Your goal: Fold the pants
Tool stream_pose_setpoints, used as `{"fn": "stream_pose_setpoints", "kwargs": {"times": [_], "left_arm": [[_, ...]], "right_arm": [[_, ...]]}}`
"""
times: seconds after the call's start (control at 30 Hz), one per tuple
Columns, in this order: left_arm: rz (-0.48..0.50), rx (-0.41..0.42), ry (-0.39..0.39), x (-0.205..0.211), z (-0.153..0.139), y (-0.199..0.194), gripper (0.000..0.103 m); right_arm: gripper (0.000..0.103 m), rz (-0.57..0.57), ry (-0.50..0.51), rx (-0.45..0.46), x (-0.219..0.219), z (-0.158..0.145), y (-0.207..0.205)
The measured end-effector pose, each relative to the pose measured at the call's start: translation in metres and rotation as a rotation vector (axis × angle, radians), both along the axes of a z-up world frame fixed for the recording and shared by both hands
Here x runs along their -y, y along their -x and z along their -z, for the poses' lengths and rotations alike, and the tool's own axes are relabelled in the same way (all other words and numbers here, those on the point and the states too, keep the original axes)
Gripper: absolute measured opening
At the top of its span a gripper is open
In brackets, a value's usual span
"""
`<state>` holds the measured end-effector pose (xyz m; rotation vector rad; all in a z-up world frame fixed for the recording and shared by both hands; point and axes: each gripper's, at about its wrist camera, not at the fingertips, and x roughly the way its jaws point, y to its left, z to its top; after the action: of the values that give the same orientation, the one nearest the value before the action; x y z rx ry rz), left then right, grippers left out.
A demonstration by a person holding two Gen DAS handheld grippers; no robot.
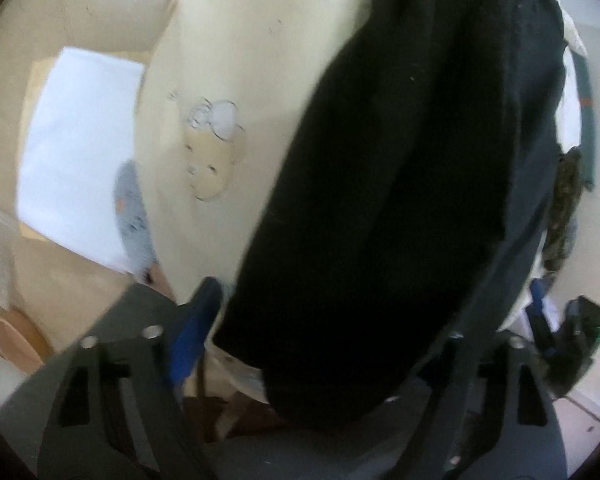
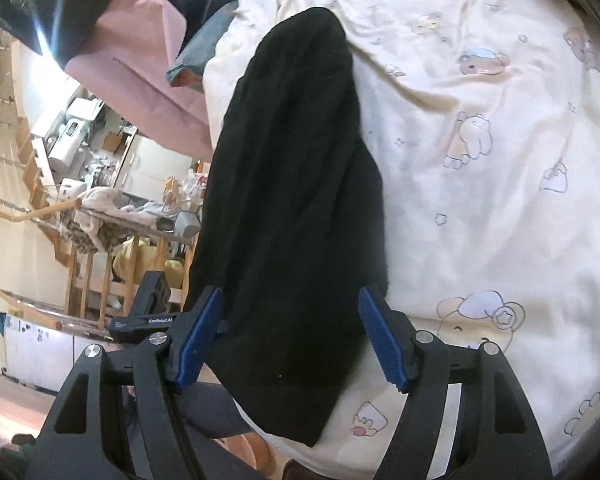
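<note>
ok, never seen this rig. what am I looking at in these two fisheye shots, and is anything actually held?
There is no robot arm here. A person holds a two-finger gripper in each hand, and each gripper carries a fisheye camera looking forward along its fingers. One picture is from the left gripper, the other from the right gripper. The black forks at the bottom of each picture are the grippers themselves. On the bed sheet, which is cream with cartoon bears, lie the black pants that are to be folded. In both views the pants run between open jaws. The jaws do not look clamped on the cloth, so nothing seems held yet. The left view is blurred, so this is less sure there.
</note>
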<state>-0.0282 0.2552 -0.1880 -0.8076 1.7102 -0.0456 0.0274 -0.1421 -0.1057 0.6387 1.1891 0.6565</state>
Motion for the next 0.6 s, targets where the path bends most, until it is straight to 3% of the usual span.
{"fn": "stream_pose_setpoints", "kwargs": {"times": [0.07,0.13,0.17,0.23,0.43,0.6], "left_arm": [[0.004,0.023,0.014,0.002,-0.005,0.000,0.058],[-0.008,0.046,0.014,0.003,-0.011,0.002,0.038],[0.000,0.069,-0.009,0.005,-0.018,0.003,0.035],[0.022,0.114,-0.049,0.012,-0.029,0.003,0.018],[0.069,0.267,-0.164,0.031,-0.066,0.012,0.012],[0.048,0.273,-0.184,0.030,-0.073,0.005,0.012]], "right_arm": [[0.073,0.009,-0.002,-0.011,0.009,0.005,0.005],[0.073,0.015,-0.008,-0.017,0.012,0.006,0.007],[0.073,0.014,-0.007,-0.019,0.012,0.006,0.007],[0.073,0.012,-0.006,-0.015,0.012,0.005,0.008],[0.073,-0.018,-0.046,-0.074,0.014,0.009,0.015],[0.073,-0.063,-0.090,-0.223,0.007,0.035,0.035]]}}
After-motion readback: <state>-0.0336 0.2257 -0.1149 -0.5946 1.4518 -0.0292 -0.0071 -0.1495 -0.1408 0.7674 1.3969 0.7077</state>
